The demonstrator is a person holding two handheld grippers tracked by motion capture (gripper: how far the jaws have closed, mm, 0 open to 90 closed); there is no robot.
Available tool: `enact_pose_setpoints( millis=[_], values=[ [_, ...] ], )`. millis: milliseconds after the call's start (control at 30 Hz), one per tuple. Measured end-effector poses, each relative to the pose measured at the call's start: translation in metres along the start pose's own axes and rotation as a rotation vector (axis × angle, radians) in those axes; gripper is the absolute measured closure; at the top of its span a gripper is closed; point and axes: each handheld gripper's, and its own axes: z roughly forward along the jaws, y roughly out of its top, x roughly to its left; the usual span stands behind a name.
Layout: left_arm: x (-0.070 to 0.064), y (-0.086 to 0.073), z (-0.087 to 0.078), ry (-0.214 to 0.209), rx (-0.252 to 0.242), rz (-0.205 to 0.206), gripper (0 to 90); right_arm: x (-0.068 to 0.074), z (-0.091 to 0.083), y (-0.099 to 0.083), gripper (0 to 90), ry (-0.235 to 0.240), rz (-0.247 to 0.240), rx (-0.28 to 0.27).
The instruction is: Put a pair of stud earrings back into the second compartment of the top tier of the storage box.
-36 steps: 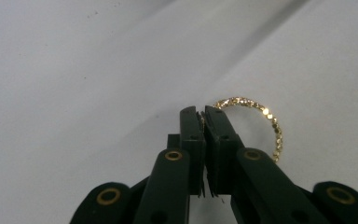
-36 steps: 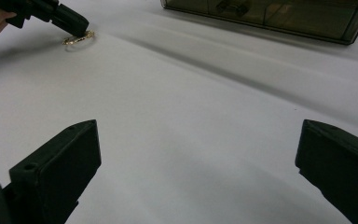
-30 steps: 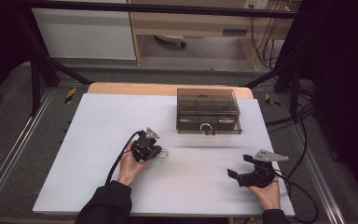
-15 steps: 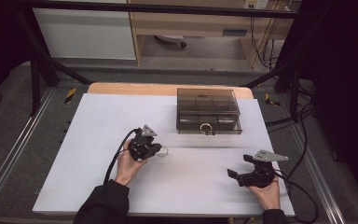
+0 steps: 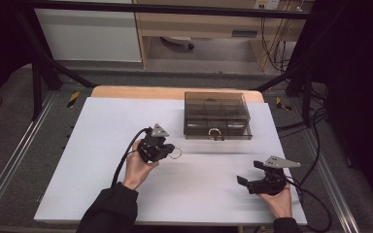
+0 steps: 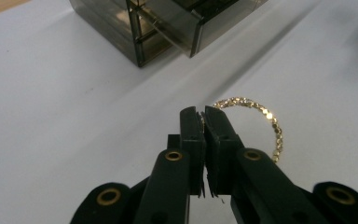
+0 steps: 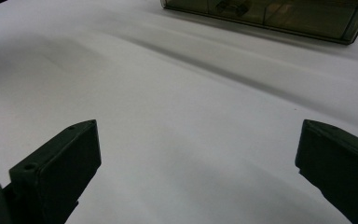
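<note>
At table centre | my left gripper has crept toward 2 o'clock, jaws clamped on the gold ring | box closer, drop-off nearing | right gripper parked wide at 5 o'clock

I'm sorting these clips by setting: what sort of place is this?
Probably a lab or workshop recording station: a white table inside a black metal frame, loose cables behind it, and a hand-held left gripper pinching a gold ring near a smoky plastic box.
</note>
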Motion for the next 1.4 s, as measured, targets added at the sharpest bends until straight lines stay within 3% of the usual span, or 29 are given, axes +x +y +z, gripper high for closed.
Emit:
enact_pose_setpoints(
  millis=[867, 1400],
  values=[
    [-0.040, 0.069, 0.018, -0.030, -0.027, 0.079, 86.3, 0.000, 0.000, 0.000, 0.4, 0.007, 0.001, -0.003],
    [-0.043, 0.098, 0.041, -0.021, -0.030, 0.071, 86.3, 0.000, 0.000, 0.000, 0.4, 0.005, -0.001, 0.001]
  ],
)
